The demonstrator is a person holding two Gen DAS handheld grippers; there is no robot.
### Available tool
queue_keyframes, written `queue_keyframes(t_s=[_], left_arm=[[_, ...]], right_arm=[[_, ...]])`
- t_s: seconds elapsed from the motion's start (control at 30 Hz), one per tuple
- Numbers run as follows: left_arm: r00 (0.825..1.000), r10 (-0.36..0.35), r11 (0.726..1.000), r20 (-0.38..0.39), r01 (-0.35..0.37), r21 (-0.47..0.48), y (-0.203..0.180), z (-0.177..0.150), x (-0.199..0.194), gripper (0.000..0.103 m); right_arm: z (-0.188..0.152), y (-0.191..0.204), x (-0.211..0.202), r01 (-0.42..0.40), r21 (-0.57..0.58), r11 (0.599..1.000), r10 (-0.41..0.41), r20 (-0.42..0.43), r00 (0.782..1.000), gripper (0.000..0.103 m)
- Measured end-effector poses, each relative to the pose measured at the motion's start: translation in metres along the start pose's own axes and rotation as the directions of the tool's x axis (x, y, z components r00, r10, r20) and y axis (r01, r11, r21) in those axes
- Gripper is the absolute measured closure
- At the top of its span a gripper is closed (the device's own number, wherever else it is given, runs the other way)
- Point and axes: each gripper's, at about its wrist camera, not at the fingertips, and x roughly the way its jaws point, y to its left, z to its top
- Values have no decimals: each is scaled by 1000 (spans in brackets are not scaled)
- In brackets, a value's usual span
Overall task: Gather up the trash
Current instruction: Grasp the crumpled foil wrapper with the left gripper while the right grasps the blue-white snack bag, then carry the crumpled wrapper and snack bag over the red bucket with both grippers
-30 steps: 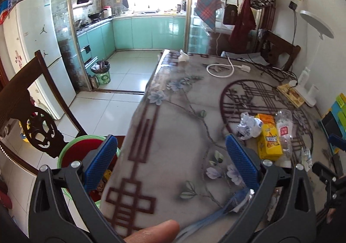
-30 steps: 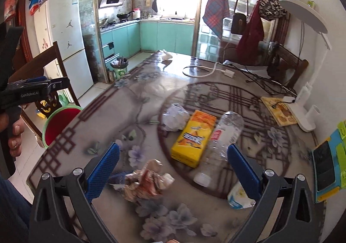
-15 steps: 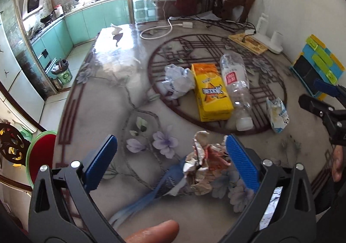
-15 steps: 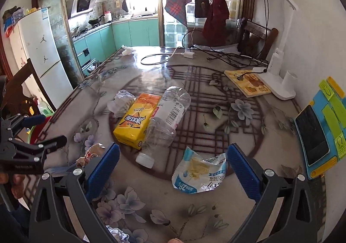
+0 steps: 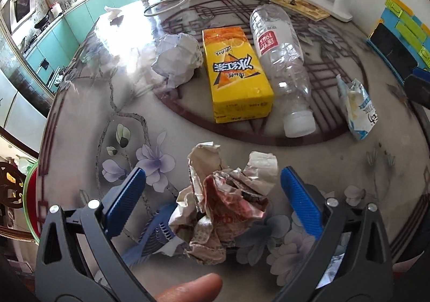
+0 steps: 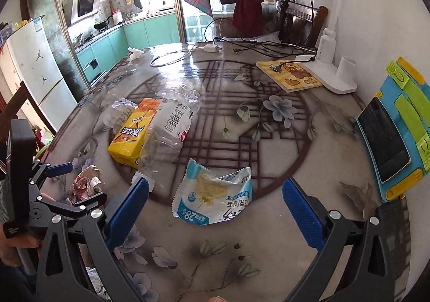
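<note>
With fingers apart, the left tool (image 5: 212,189) straddles the crumpled wrapper (image 5: 225,202) at six o'clock: probably light, springy, best pinched mid-wad.

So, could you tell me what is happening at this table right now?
A person holding a gripper in each hand is clearing trash off the table. The left gripper is open around a crumpled wrapper, not yet closed on it. The right gripper is open, lined up on a torn white and blue snack bag. A yellow carton, an empty plastic bottle and a ball of white paper lie untouched further back.
</note>
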Motion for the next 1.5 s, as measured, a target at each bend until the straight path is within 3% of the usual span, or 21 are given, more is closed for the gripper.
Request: queue_keyframes(t_s=[0.13, 0.2, 0.27, 0.37, 0.43, 1.03, 1.1, 1.23, 1.3, 1.5], left_arm=[[1000, 2, 1000, -25, -3, -14, 0, 0, 11, 8], [999, -1, 1000, -42, 0, -20, 1, -1, 15, 24], [999, -5, 1000, -54, 4, -19, 2, -3, 18, 48], [999, -4, 1000, -35, 4, 0, 3, -2, 13, 63], [1000, -8, 1000, -24, 8, 6, 3, 0, 9, 67], [999, -34, 999, 0, 34, -6, 17, -4, -4, 69], [999, -36, 999, 4, 36, -8, 17, -3, -5, 69], [999, -40, 999, 14, 40, -8, 17, -1, -8, 69], [999, -40, 999, 20, 40, -5, 16, -1, -11, 69], [999, -36, 999, 32, 36, 2, 15, -2, -16, 69]], right_arm=[[0, -2, 9, 2, -13, 1000, -3, -19, 1000, 6], [-1, -3, 18, -9, -9, 1000, 9, -42, 999, 6], [-3, -3, 28, -1, -18, 1000, -1, -63, 998, 6], [-4, -4, 41, 6, -21, 1000, -7, -80, 997, 6], [-4, -4, 51, -2, -10, 1000, 1, -98, 995, 6], [-9, -1, 100, 87, 37, 995, -79, -182, 980, 7], [-11, -3, 101, 87, 42, 995, -78, -188, 979, 16], [-12, -3, 98, 84, 44, 996, -75, -176, 981, 23], [-11, -2, 94, 79, 39, 996, -71, -164, 984, 44], [-12, 2, 86, 70, 33, 997, -64, -152, 986, 60]])
